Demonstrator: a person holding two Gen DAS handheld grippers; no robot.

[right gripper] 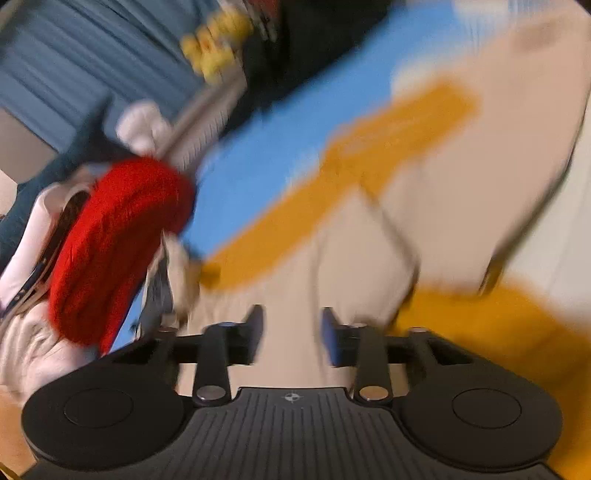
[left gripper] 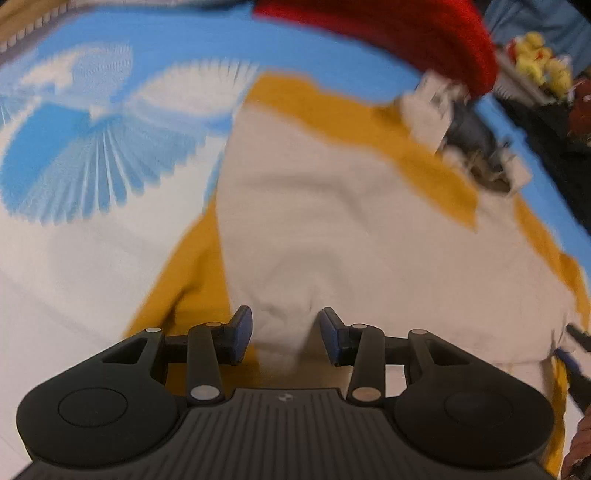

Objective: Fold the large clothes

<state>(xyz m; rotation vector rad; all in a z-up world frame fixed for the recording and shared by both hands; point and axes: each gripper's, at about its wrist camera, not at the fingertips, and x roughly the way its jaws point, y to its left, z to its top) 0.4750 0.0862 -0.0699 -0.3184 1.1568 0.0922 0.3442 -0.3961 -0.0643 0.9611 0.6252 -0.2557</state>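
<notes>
- Left gripper nearest the lens in the left wrist view, pointing steeply down; jaws partly apart with a pinched ridge of cream cloth running up between them. Pads don't look pressed on it, so I read it as open around the fold, not gripping.
- Right gripper in its own view: jaws also partly apart, cream cloth under and between them, heavy blur. No clamp visible; I call it open.
- The garment, cream with mustard panels, lies spread on a bed sheet printed blue and white. Both grippers sit at its near edge.
- In the left view the right gripper shows as a white-and-grey blurred shape at the garment's far mustard edge, under a red sleeve.
- Red sleeve also in the right view at left, just beside the garment's edge.
- Yellow plush and dark clutter at the bed's far side, well apart from the cloth.
- Step in hand, my guess: taking hold of an edge to start a fold.
- To do it well: I'd sink the left pads lower so they bite both layers of the ridge, not just the crest.
- Close both grippers before lifting; lift evenly so the cloth doesn't skew.
- Risk: a thin pinch slips out, or the sheet gets caught with it.
</notes>
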